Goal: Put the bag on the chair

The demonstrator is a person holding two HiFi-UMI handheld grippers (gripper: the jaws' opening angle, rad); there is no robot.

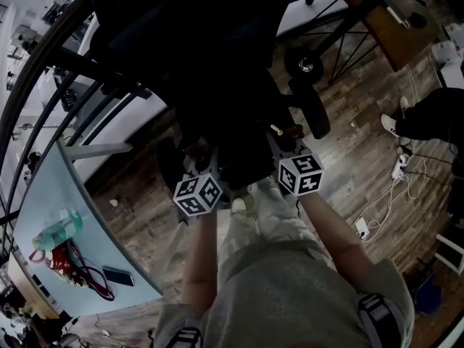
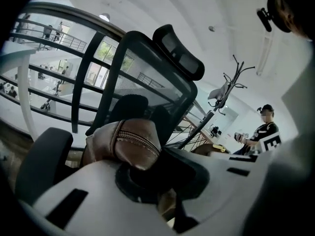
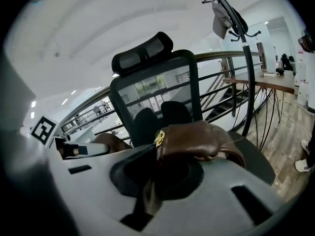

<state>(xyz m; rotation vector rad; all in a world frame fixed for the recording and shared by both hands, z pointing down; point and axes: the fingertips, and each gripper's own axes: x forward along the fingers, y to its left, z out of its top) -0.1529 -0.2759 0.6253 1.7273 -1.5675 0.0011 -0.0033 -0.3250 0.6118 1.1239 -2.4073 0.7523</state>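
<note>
The left claw (image 2: 147, 173) is pinching nearly shut on the zipped end of the brown leather bag (image 2: 132, 144), and the right claw (image 3: 158, 177) is clamping just as tightly on the bag's other end, beside its gold clasp (image 3: 159, 137). Between them the bag is hanging just in front of the mesh back of the black office chair (image 3: 156, 90). No view is showing whether it is touching the seat.

In the head view a pale glassy surface (image 1: 87, 201) is lying to the person's left, well apart from the chair. It is carrying a green bottle (image 1: 58, 230), a tangle of red cords (image 1: 70, 261) and a dark phone (image 1: 118, 276), all near one another.

A wooden plank floor (image 1: 145, 216) is running under everything, with a power strip (image 1: 361, 228) and white cables lying on it to the right. A dark railing (image 2: 49, 73) is curving behind the chair. A coat stand (image 3: 236, 23) is standing near a wooden desk (image 3: 275, 82), and another person (image 2: 263, 132) is standing in the background.
</note>
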